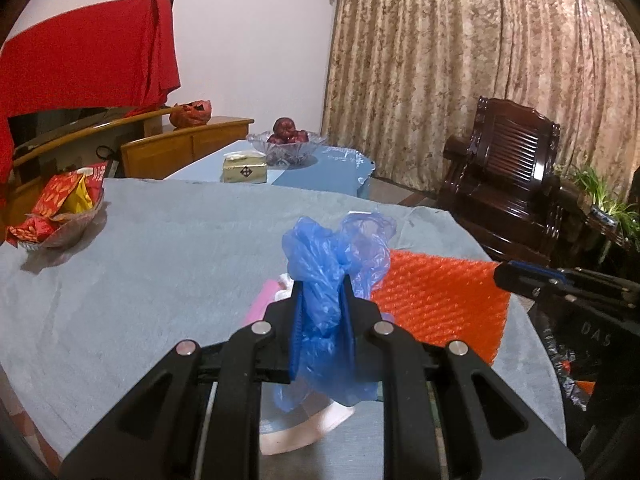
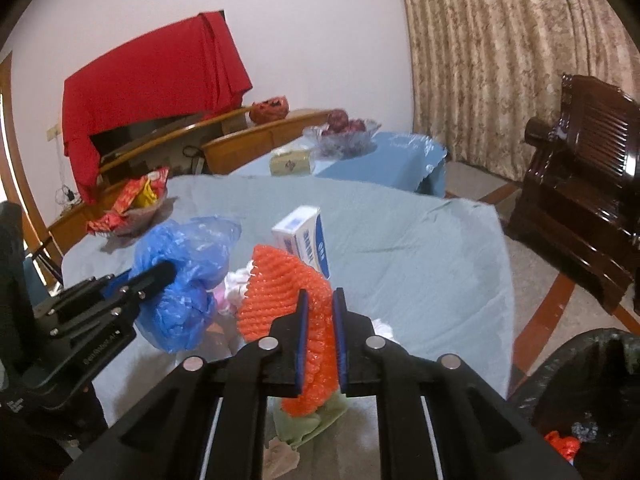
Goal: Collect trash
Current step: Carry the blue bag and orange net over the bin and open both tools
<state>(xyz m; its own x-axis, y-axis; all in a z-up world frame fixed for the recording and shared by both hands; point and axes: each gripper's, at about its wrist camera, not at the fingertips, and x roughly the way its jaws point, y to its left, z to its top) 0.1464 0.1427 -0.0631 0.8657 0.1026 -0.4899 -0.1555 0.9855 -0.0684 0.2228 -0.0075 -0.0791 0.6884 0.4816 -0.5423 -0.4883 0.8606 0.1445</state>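
Observation:
My left gripper [image 1: 322, 282] is shut on a crumpled blue plastic bag [image 1: 336, 248], held above the grey-blue tablecloth [image 1: 160, 264]. In the right wrist view the same blue bag [image 2: 180, 280] hangs from the left gripper [image 2: 168, 270] at the left. My right gripper [image 2: 320, 294] is shut on an orange bubble-wrap sheet [image 2: 276, 284], lifted off the cloth and folded over. The orange sheet [image 1: 436, 300] also shows to the right in the left wrist view. A white and blue carton [image 2: 306, 236] lies behind it. Pink and white crumpled scraps [image 2: 234, 290] sit between the two grippers.
A bin lined with a black bag [image 2: 580, 392] stands at the lower right beside the table. A dish of red snack packets [image 1: 64, 208] sits at the table's left. Behind are a fruit bowl [image 1: 286, 142], a tissue pack [image 1: 244, 168] and a dark wooden chair [image 1: 508, 168].

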